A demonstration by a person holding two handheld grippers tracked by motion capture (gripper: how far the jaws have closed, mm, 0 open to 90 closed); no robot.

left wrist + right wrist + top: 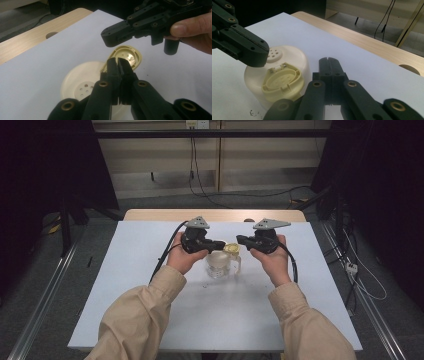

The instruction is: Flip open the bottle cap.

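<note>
A small clear jar (219, 266) with a cream lid (295, 58) stands mid-table. Its hinged flip cap (281, 83) is swung open and hangs over the lid's side, baring the shaker holes (273, 54). My left gripper (119, 60) is shut, its tips just over the lid (75, 80) by the cap's (128, 53) hinge, with nothing visibly held. My right gripper (328, 60) is shut too and hovers beside the lid. In the left gripper view that right gripper (106, 40) hangs just above the open cap. The two face each other over the jar, left gripper (222, 244) and right gripper (239, 240).
A white sheet (150, 310) covers the table, with a wooden strip (150, 215) and a round hole (409, 68) at the far edge. A few dark specks (253, 113) lie near the jar. Cables (165, 252) trail from both grippers. Rails and wires run along the floor.
</note>
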